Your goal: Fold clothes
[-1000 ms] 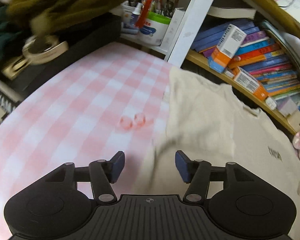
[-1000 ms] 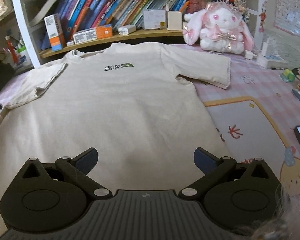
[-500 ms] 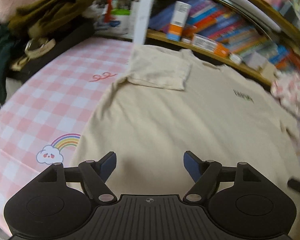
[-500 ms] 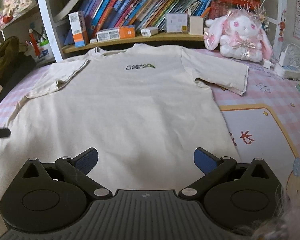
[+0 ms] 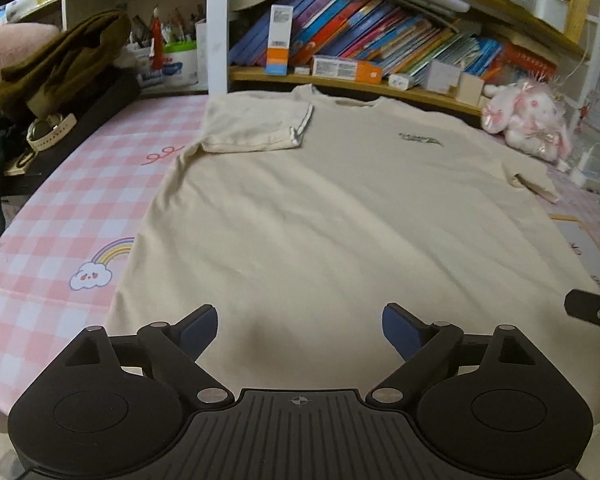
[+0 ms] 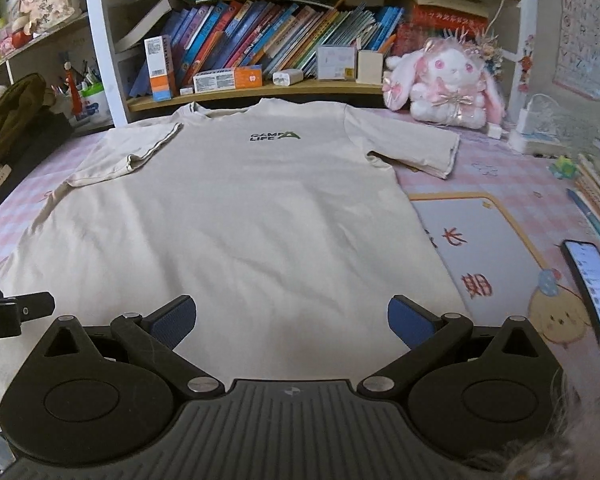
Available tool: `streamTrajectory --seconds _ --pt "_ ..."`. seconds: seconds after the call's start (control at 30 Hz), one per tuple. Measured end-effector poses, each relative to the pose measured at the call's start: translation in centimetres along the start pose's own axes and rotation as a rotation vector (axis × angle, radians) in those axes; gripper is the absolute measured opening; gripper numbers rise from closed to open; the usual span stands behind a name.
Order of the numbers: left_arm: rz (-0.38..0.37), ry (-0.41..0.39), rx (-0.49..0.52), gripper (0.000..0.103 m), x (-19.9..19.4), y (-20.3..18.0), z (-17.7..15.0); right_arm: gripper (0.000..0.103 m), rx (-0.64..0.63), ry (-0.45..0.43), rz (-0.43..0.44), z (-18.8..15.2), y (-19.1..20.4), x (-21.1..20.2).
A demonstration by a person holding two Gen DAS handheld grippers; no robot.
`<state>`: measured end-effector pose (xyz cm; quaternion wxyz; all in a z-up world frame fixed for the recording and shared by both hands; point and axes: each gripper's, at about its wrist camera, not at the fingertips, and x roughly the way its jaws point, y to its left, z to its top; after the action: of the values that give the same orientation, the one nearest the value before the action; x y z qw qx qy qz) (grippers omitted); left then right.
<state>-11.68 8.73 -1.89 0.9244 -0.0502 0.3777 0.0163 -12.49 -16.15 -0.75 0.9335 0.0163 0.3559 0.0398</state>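
A beige T-shirt (image 5: 320, 208) (image 6: 240, 216) with a small dark chest logo (image 6: 274, 136) lies flat, front up, on the pink checked table cover (image 5: 60, 208). Its left sleeve (image 5: 252, 130) is folded inward over the body; the right sleeve (image 6: 412, 146) lies spread out. My left gripper (image 5: 298, 326) hovers open over the shirt's lower left hem, holding nothing. My right gripper (image 6: 290, 318) is open above the lower right hem, also empty. Each gripper shows at the edge of the other's view.
A bookshelf (image 6: 260, 44) runs along the back. A pink plush rabbit (image 6: 448, 80) sits at the back right. A phone (image 6: 596, 288) and books lie on the right. Dark clothes and a watch (image 5: 48, 132) are piled on the left.
My left gripper has swung from the left sleeve area back to the shirt's lower hem and opened wider; the left sleeve now lies folded in. My right gripper has pulled back slightly.
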Motion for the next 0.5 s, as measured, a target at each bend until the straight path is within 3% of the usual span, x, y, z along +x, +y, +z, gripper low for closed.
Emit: streamTrajectory --seconds 0.27,0.5 --pt "-0.047 -0.021 0.008 0.092 -1.1 -0.2 -0.8 0.103 0.000 -0.017 -0.047 -1.3 0.6 -2.7" --pt "-0.025 -0.014 -0.003 0.092 0.0 -1.6 -0.1 0.103 -0.012 -0.023 -0.053 -1.0 0.5 -3.0"
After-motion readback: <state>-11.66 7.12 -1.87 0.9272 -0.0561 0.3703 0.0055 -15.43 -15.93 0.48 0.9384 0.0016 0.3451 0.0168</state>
